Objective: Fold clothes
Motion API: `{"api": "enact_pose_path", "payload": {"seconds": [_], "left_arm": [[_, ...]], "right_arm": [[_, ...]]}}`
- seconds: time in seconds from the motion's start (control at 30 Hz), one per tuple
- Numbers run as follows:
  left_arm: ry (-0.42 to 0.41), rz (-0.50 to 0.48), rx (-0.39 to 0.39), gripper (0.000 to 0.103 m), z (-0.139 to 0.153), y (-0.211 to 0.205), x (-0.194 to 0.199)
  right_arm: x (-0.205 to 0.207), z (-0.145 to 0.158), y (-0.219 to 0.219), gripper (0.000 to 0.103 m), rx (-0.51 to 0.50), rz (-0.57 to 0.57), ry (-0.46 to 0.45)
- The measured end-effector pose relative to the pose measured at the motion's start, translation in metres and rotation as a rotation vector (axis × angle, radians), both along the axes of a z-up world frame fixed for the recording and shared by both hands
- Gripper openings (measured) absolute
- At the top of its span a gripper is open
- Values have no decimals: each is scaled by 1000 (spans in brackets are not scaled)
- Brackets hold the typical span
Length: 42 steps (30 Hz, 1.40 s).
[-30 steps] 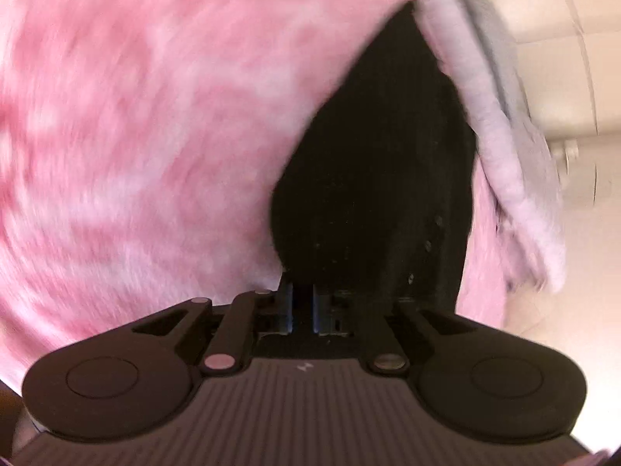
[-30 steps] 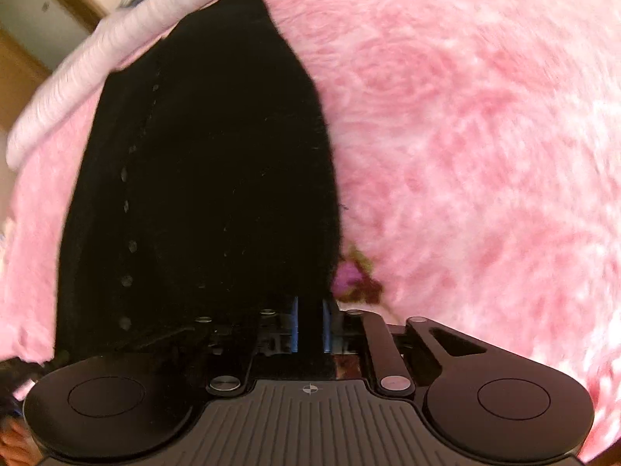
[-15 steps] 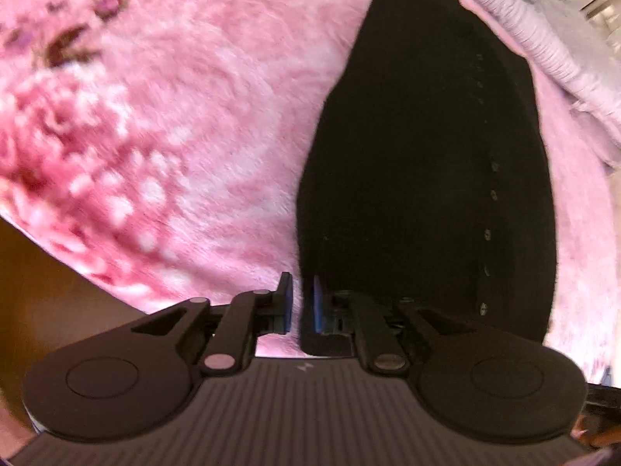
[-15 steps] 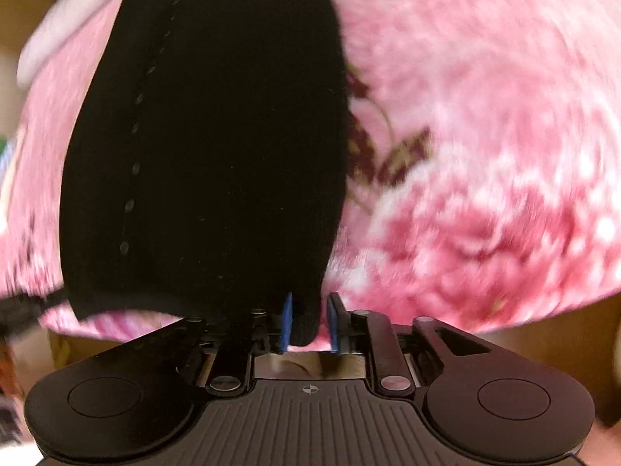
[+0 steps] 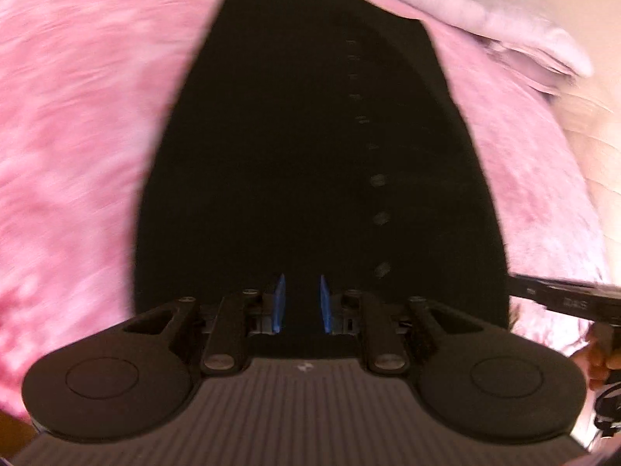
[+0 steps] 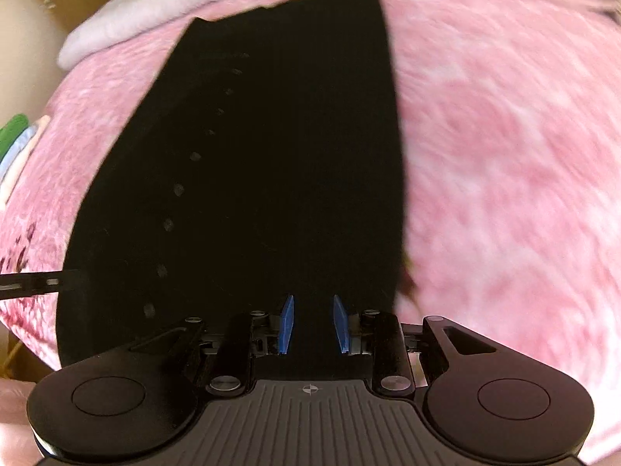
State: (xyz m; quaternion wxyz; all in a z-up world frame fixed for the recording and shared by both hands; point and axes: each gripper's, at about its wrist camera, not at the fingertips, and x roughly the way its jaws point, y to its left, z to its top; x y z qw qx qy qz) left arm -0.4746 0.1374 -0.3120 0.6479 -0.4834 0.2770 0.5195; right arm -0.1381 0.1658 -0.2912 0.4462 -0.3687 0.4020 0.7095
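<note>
long black ribbed knit garment with a button row (image 5: 310, 147) lies flat on the fuzzy pink blanket (image 5: 77, 136), folded into a narrow strip. left tool (image 5: 302, 303) and right tool (image 6: 313, 324) both over its near hem, jaws opening, pads off the cloth. looks soft, light, floppy, so i'd pinch the near hem corners

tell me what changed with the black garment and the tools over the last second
Both tools let go: the left tool and right tool, earlier shut on the black garment's near edge, now show blue pads apart and still opening, pulled back. The garment stays folded lengthwise, flat on the pink blanket.
</note>
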Motion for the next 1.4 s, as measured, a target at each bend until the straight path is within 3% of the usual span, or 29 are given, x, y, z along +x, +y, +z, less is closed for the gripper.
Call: {"api": "enact_pose_path", "payload": {"seconds": [0.17,0.4,0.73,0.87,1.1,1.2,1.3,1.4], "left_arm": [[-30,-30,37,15,-12,44,8],[-25,-59,40,14,-41,127,-8],[-45,-151,67,10,-76,282,-5],[-65,-164,109,3,-84,326,4],[-112,-23,152,3,-82,405,-6],[-112,11,203,16,-67,408,-19],[-103,31,184,18,-63,403,-37],[-146,46,137,18,-66,396,-57]], "right_arm": [[-25,-5,33,27,78,6,-1],[-54,-38,103,27,114,-32,-103],[-105,-74,247,27,217,-38,-146],[-115,-81,301,27,252,-21,-140],[-113,-74,353,27,257,-29,-43],[-104,-62,360,27,223,-28,115],[-104,-63,374,27,140,-13,299],[-114,-75,389,27,82,-6,387]]}}
